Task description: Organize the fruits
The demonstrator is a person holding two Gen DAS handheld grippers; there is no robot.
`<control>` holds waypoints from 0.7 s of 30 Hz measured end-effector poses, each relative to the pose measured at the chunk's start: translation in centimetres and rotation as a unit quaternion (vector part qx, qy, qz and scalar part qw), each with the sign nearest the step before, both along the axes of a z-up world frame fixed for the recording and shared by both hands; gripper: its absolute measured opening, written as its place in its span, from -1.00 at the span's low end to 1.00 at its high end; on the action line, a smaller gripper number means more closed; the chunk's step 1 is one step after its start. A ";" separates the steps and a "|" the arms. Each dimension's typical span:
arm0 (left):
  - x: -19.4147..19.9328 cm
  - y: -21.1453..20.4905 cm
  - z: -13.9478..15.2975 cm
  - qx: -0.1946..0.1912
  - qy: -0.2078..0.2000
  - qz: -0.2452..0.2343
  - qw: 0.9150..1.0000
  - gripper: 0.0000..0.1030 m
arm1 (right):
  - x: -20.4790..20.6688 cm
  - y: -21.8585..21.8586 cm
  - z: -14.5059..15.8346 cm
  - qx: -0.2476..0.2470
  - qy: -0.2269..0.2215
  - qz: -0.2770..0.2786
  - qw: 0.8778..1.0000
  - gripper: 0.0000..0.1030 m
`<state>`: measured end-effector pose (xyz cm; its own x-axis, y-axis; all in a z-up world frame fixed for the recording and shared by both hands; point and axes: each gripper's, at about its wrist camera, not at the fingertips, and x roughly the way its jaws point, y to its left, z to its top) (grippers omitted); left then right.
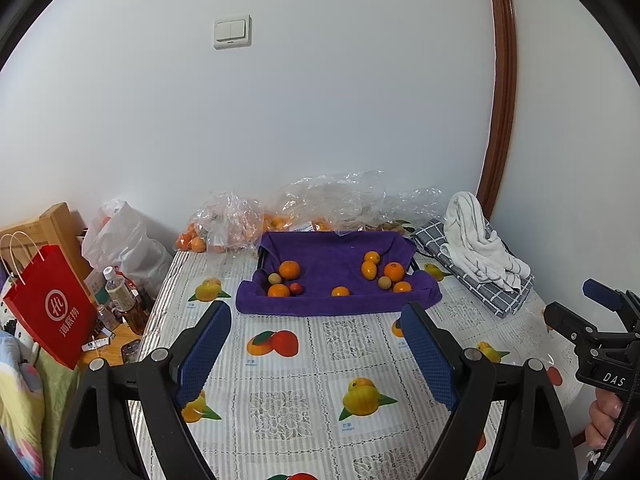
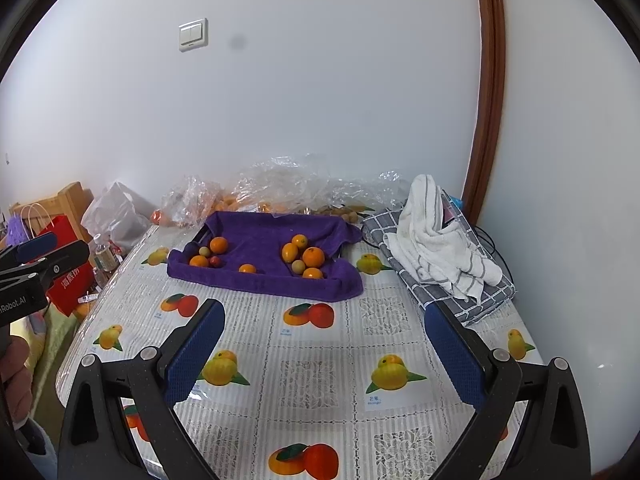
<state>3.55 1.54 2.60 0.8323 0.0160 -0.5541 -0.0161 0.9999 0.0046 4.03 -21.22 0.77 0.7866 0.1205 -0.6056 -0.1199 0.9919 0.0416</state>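
Both my claws, left claw (image 1: 316, 344) and right claw (image 2: 324, 344), hang wide open and empty above the tabletop (image 2: 320, 360). The fruits (image 1: 340, 276) lie in two loose clusters on the purple towel (image 1: 328, 252), perhaps sorted already, perhaps not.

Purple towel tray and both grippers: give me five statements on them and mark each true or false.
1. The fruits lie on the purple towel in two groups, left and right, with a single orange between them at the front. True.
2. The left gripper holds an orange. False: its fingers stand wide apart with nothing between them.
3. The right gripper is open, above the table's printed cloth. True.
4. A white striped towel lies to the left of the purple towel. False: it lies to the right, on a grey checked cloth.
5. Clear plastic bags sit behind the purple towel, against the wall. True.
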 end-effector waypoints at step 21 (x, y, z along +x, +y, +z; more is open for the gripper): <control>0.0 -0.2 0.1 -0.001 0.000 -0.002 1.000 0.67 | -0.2 -0.3 -0.1 0.002 0.000 -0.002 1.000 0.92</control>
<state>3.56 1.33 2.68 0.8322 0.0122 -0.5543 -0.0127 0.9999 0.0030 3.80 -21.53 0.63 0.7871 0.1200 -0.6050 -0.1156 0.9922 0.0464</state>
